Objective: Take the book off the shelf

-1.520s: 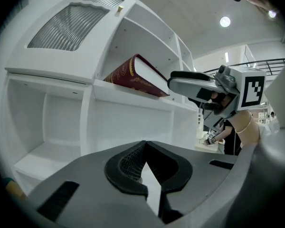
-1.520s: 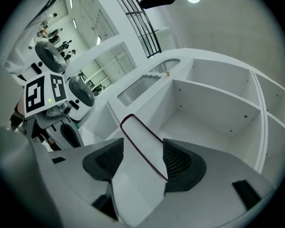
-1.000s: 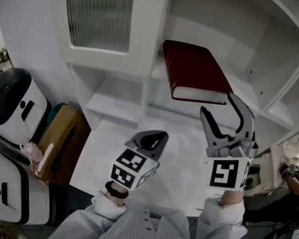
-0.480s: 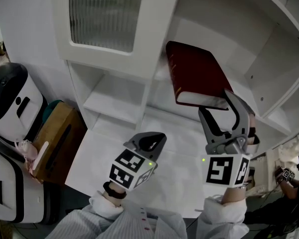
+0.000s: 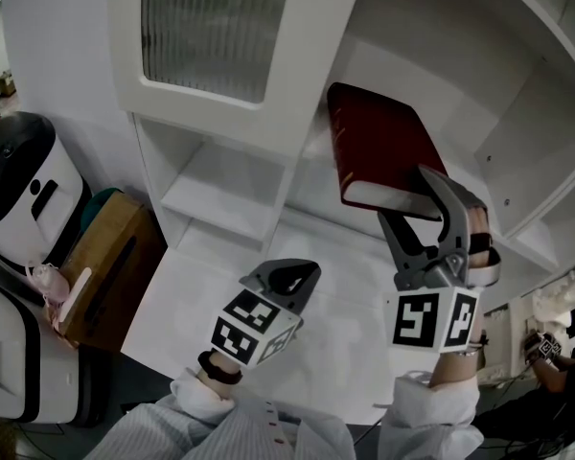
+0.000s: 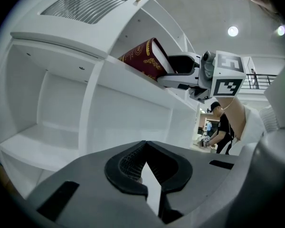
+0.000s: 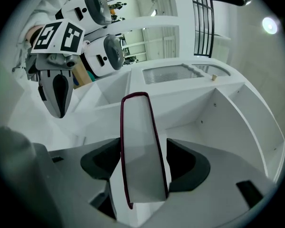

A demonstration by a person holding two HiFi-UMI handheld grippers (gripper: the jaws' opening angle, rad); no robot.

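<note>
At shelf (image 6: 133, 77) edge, R gripper (image 5: 407, 196) clamps red book (image 5: 374, 137).

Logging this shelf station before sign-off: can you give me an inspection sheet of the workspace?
Surface: white shelf unit, open compartments.
Job's things: dark red hardcover book, tilted on an upper shelf.
Clutter: brown wooden box and white rounded machine, left of the shelves.
Grippers: right gripper jaws shut on the book's page edge; left gripper jaws shut, empty, lower.
Cables: lower right too dark to tell.
Surroundings: person in dark clothing, far off.
</note>
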